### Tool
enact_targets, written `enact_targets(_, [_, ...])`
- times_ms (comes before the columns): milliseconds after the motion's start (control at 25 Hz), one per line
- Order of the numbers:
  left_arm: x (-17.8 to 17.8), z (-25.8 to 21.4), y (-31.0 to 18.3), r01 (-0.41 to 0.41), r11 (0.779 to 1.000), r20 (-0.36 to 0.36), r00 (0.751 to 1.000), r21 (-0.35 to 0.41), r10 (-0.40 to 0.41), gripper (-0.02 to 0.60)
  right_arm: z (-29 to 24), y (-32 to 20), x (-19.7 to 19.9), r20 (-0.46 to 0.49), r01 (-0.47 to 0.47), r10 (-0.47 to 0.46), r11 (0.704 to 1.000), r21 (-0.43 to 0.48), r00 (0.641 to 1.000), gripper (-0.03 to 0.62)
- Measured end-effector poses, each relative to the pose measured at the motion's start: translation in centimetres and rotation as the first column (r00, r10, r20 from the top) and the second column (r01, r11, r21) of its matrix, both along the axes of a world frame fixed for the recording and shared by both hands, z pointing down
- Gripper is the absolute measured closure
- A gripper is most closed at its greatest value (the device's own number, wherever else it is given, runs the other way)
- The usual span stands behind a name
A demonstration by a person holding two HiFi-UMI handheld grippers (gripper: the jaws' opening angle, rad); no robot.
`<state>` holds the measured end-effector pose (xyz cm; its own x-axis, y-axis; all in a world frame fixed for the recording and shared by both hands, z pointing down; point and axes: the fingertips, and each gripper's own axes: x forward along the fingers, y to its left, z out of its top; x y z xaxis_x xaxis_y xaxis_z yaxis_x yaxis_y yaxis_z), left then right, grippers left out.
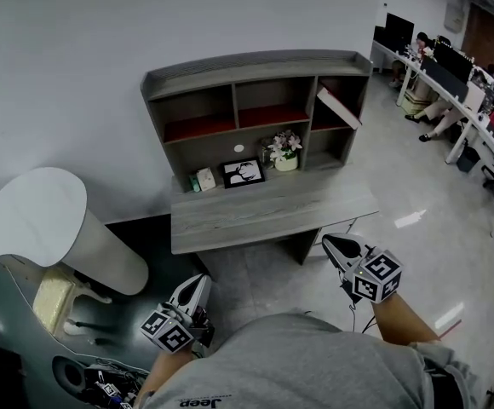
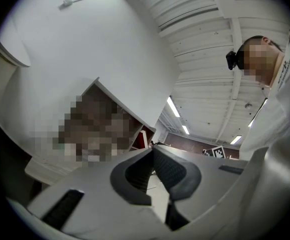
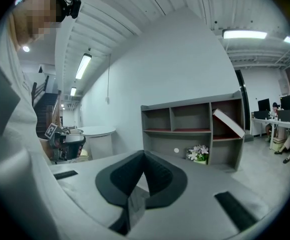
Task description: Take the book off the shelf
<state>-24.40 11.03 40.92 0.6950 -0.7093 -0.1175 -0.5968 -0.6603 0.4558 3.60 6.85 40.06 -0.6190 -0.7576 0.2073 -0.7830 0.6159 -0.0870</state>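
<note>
In top right compartment of shelf [image 1: 255, 66], book [image 1: 339, 106] leans diagonally, propped, not upright. Left gripper [image 1: 196, 290] and right gripper [image 1: 342, 250] both low by person's torso, well apart from shelf, with desk [image 1: 272, 216] between. Both pairs of jaws pressed together, nothing held.

Likely risks:
- jaws not spread before arrival: closed tips shove book deeper or knock it flat
- pinch on slanted edge only: book pivots, slips out
- low reach: flower pot [image 1: 284, 153] or picture frame [image 1: 244, 173] clipped
</note>
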Motion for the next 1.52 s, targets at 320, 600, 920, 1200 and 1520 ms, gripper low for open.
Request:
enact_targets(320, [0.3, 0.7, -4.9, 0.089, 0.996, 0.046, 0.995, -0.011, -0.088, 0.554, 2.0, -8.0, 0.3, 0.041, 0.088, -0.087, 0.996, -0.017, 0.995, 0.589])
enact_targets(600, [4.4, 1.1, -13.9, 0.195, 0.981, 0.062, 0.979, -0.022, -0.193, 0.554, 2.9, -19.7, 3.1, 0.091, 0.19, -0.189, 0.982, -0.007, 0.978, 0.589])
enact_targets(920, [11.6, -0.6, -25.5, 0.252, 0.968, 0.061, 0.966, -0.005, -0.251, 0.554, 2.4, -31.4, 8.7, 0.056, 0.281, -0.282, 0.959, 0.026, 0.958, 0.589])
enact_targets(1200, [14.4, -0.6, -32.2, 0.277, 0.961, 0.083, 0.958, -0.008, -0.276, 0.554, 3.1, -37.9, 10.3, 0.071, 0.332, -0.332, 0.943, 0.019, 0.941, 0.589])
enact_targets(1520, [14.3, 0.2, -37.0, 0.234, 0.972, 0.082, 0.969, -0.028, -0.231, 0.554, 3.4, -41.8, 8.8, 0.064, 0.327, -0.328, 0.945, 0.026, 0.943, 0.589])
